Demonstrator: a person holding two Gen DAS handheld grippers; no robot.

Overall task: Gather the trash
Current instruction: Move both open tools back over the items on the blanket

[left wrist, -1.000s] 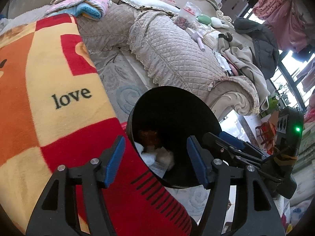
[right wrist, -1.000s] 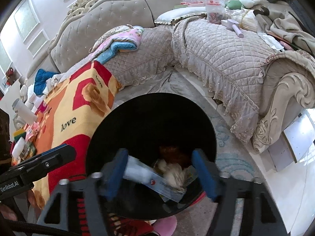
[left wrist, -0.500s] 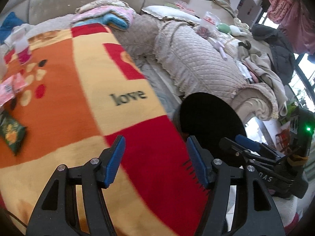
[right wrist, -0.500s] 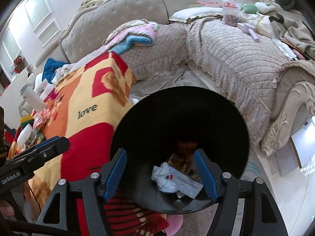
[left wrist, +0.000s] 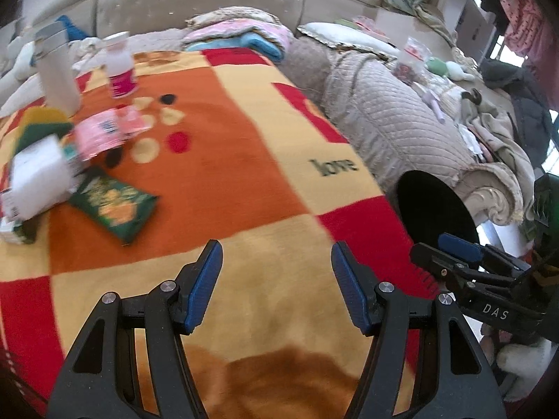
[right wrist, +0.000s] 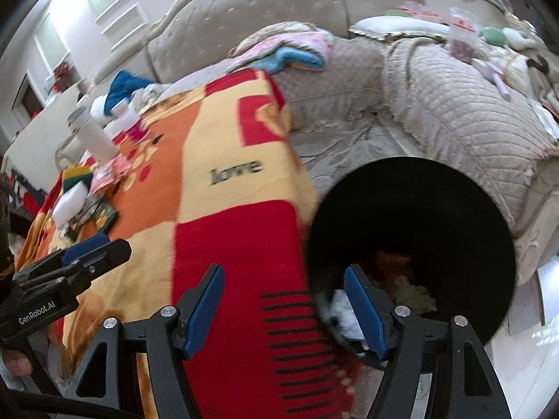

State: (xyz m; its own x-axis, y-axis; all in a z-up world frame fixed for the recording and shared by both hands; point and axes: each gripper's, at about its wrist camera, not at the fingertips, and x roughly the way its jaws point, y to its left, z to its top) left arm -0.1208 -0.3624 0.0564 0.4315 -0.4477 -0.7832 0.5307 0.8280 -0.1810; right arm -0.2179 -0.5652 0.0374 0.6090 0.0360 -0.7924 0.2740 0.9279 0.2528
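A table under a red, orange and yellow blanket [left wrist: 244,160] has a black trash bin [right wrist: 412,244] beside its edge, already holding crumpled paper. A green snack packet [left wrist: 115,206] and pink wrappers [left wrist: 104,132] lie on the blanket far from the bin, uncollected. The left gripper [left wrist: 276,286] and right gripper [right wrist: 284,307] both have fingers spread wide, holding nothing.

Blanket-covered table [left wrist: 244,181] (wrappers [left wrist: 115,206], bottles [left wrist: 120,70])

A home living room: tufted sofa [left wrist: 209,3], blanket-covered table [left wrist: 244,181].
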